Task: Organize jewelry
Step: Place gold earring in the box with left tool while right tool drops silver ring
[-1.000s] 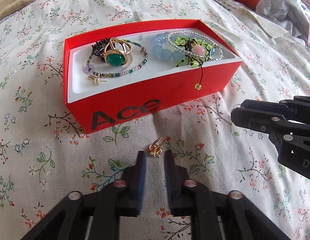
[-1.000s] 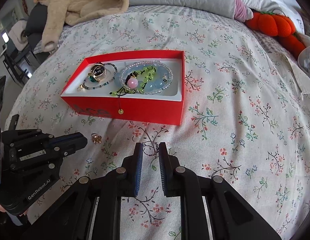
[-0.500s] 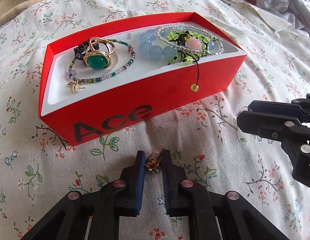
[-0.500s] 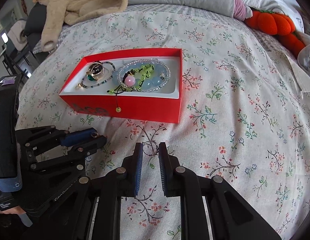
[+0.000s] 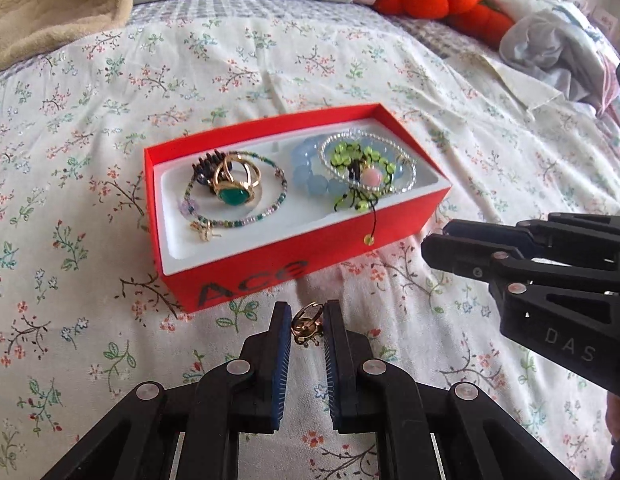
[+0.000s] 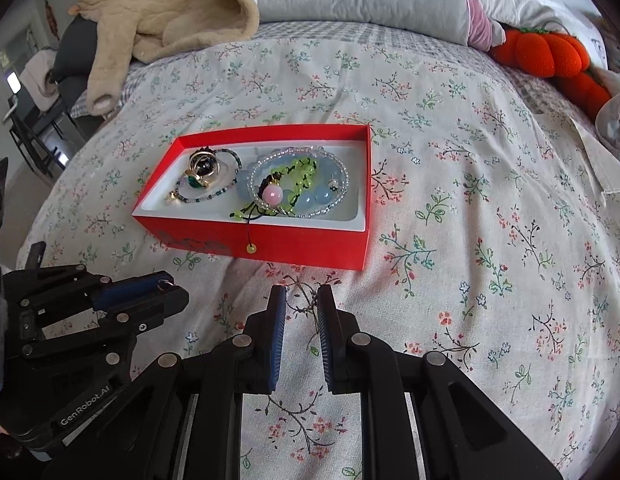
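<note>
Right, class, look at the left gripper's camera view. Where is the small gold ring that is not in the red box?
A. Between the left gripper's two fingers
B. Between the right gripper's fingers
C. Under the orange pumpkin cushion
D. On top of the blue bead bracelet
A: the small gold ring sits between the fingers of the left gripper, in front of the red box, above the floral bedsheet.

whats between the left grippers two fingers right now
A small gold ring sits between the left gripper's blue-padded fingers, just in front of the red box. The left wrist view shows it clearly; the right wrist view shows only a glimpse of it.
</note>
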`<move>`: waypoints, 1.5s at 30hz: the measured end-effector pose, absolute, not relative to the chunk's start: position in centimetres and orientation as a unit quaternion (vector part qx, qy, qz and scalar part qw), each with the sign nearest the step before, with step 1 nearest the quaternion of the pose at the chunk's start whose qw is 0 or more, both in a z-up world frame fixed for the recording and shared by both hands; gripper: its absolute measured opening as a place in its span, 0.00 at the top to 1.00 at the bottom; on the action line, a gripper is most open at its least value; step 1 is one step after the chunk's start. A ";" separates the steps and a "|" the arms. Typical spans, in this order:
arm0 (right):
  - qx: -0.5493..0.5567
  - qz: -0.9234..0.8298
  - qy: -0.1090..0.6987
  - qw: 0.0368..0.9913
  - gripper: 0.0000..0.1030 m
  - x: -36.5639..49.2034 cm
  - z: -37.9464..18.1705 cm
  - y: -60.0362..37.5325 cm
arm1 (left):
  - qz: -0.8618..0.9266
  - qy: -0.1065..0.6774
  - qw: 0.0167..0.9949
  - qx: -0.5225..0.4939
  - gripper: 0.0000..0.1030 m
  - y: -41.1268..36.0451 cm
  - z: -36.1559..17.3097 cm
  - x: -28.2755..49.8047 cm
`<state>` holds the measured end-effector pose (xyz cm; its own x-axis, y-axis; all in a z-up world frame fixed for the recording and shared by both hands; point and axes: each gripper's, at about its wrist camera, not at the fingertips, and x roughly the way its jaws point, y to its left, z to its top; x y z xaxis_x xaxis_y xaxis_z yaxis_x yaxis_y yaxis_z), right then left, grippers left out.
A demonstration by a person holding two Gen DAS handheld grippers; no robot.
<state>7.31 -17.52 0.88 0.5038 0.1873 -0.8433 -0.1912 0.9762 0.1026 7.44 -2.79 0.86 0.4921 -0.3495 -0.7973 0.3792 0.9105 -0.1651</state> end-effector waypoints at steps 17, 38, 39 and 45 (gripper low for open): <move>0.041 0.091 0.449 0.888 0.83 11.1 3.2 -18.4 | -0.176 0.424 0.888 0.014 0.89 -2.0 2.1 11.5; 0.058 0.091 0.459 0.882 0.72 12.7 2.9 -18.5 | -0.152 0.428 0.890 0.021 0.56 -1.3 2.8 10.8; 0.057 0.090 0.457 0.883 0.68 12.6 3.1 -18.5 | -0.145 0.429 0.892 0.023 0.53 -1.2 2.9 10.7; 0.057 0.092 0.454 0.884 0.53 11.2 4.2 -18.6 | -0.118 0.434 0.893 0.029 0.30 -0.6 3.2 9.5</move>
